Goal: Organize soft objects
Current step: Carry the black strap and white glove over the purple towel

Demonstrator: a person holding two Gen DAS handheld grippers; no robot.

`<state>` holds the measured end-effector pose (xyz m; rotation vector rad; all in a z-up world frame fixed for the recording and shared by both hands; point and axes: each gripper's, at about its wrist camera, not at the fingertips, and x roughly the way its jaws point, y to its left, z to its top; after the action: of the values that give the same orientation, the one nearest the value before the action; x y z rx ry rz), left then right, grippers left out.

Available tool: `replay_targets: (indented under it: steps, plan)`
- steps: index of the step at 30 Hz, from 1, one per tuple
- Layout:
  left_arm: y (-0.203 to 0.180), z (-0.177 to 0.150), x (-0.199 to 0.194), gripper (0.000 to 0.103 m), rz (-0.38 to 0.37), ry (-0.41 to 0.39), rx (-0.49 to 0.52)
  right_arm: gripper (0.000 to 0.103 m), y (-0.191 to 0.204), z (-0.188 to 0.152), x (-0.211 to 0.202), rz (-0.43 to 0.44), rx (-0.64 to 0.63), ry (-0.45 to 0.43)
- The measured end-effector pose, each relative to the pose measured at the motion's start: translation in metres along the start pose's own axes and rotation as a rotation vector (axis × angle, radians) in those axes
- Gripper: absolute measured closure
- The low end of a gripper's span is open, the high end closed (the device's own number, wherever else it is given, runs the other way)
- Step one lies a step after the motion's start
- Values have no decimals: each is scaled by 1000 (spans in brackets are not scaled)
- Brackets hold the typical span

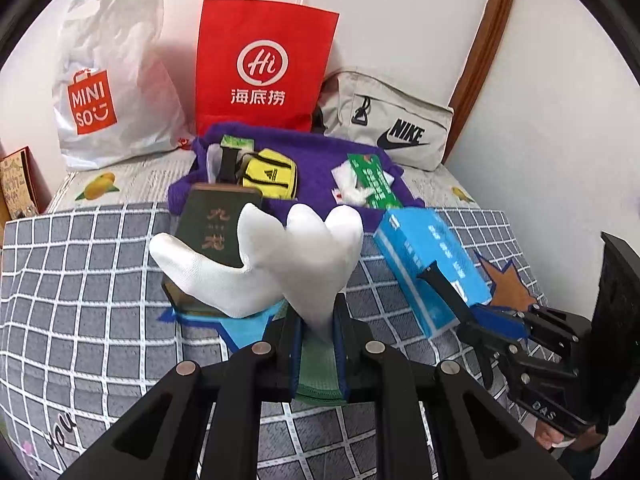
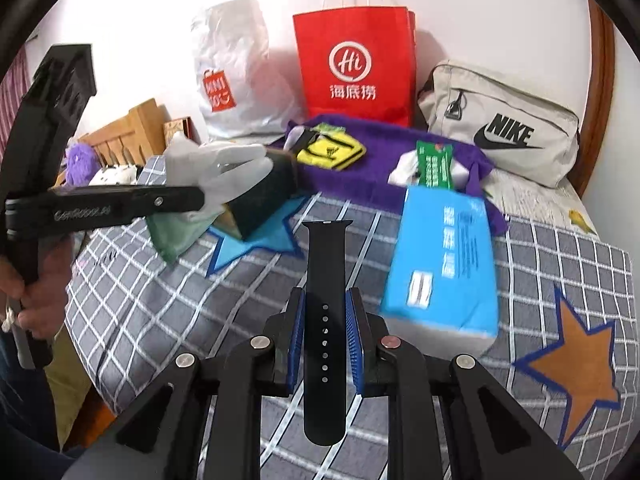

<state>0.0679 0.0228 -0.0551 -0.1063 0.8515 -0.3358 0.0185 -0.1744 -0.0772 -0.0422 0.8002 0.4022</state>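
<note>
Midway, the left gripper (image 1: 316,332) clamps a white glove (image 1: 280,256) at lower centre; the right gripper (image 2: 325,332) pinches a black watch strap (image 2: 325,280). Neither is yet put away, and tissue packs (image 2: 440,264) lie loose on the bed (image 2: 160,300).

white bag (image 1: 108,80): MINISO | red bag (image 1: 262,68): Hi 海底捞 | grey pouch (image 1: 386,124): NIKE | dark box (image 1: 214,228): perhaps 九龙

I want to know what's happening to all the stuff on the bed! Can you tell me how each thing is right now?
Left gripper: shut on the white fabric glove, held above the bed.
Right gripper: shut on the black rubber watch strap, lifted.
Red paper shopping bag: standing upright.
Blue tissue pack: lying flat.
Grey Nike pouch: lying, zipped shut.
Purple fuzzy cloth: spread out, things on it.
</note>
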Motion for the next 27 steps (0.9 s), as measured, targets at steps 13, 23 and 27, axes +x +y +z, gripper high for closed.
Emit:
replay_targets:
  steps: [13,23,27]
  plan:
    - [17,62,6,89,23,-33,-29,82,-21,81,24,17,17,-49]
    - [33,118,33,89,49,-27,-33,82,-43,145,52,10,27,-68]
    - [37,139,51,89,47,-14,-31,82,-53,164,69,-1,29,-62]
